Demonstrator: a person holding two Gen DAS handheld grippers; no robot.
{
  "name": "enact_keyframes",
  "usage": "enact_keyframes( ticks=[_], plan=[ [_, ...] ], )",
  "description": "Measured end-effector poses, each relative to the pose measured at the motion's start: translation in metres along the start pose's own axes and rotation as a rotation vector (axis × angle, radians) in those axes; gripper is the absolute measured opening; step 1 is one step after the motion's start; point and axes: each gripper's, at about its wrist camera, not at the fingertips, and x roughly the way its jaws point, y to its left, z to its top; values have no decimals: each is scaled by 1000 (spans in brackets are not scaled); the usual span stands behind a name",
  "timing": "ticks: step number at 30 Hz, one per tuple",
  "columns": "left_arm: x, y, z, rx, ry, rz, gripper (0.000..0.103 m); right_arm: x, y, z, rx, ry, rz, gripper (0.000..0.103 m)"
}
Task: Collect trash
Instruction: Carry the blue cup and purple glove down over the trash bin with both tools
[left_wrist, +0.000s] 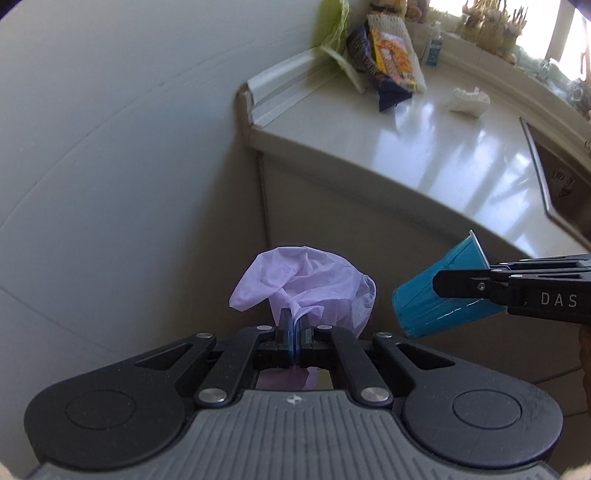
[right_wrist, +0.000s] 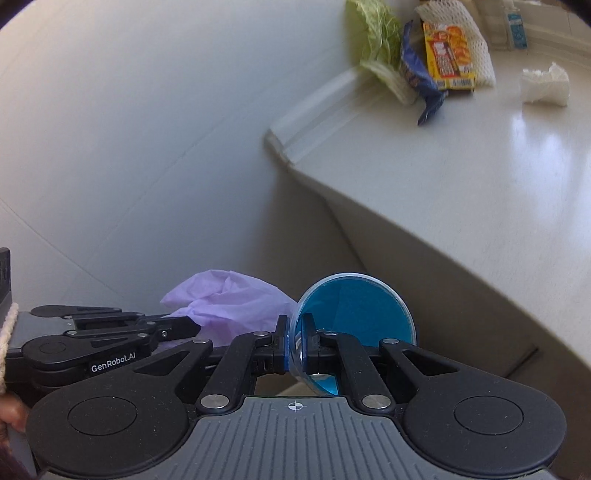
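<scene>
While both grippers hang off the edge of the counter, each has a piece of trash pinched tight. The left gripper (left_wrist: 294, 325) has its jaws fully closed on a bunched neck of a crumpled lilac glove (left_wrist: 303, 280), the rest of it billowing loose above the fingers; a grip on the gathered part keeps the limp material from slipping. Just beside it, the right gripper (right_wrist: 300, 345) is clamped on the rim wall of a blue plastic cup (right_wrist: 354, 306), one finger inside and one outside, so the cup lies tipped on its side with its mouth toward the right wrist camera. Holding it by the rim probably suits a thin, easily crushed cup. No bin is in view.

Farther off, on the white counter (left_wrist: 424, 155), more trash waits: a crumpled white tissue (left_wrist: 468, 101) alone, and against the wall a cluster of cabbage leaf (left_wrist: 338, 40), dark blue wrapper (left_wrist: 373, 64), yellow snack box (left_wrist: 393, 59) and white foam net (left_wrist: 391, 22).
</scene>
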Motion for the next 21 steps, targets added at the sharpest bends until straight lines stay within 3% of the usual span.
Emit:
enact_keyframes(
  ticks=[10, 21],
  plan=[
    [57, 9, -77, -37, 154, 43, 1, 80, -8, -73, 41, 179, -75, 6],
    [113, 6, -103, -124, 256, 5, 1, 137, -31, -118, 113, 272, -167, 6]
  ],
)
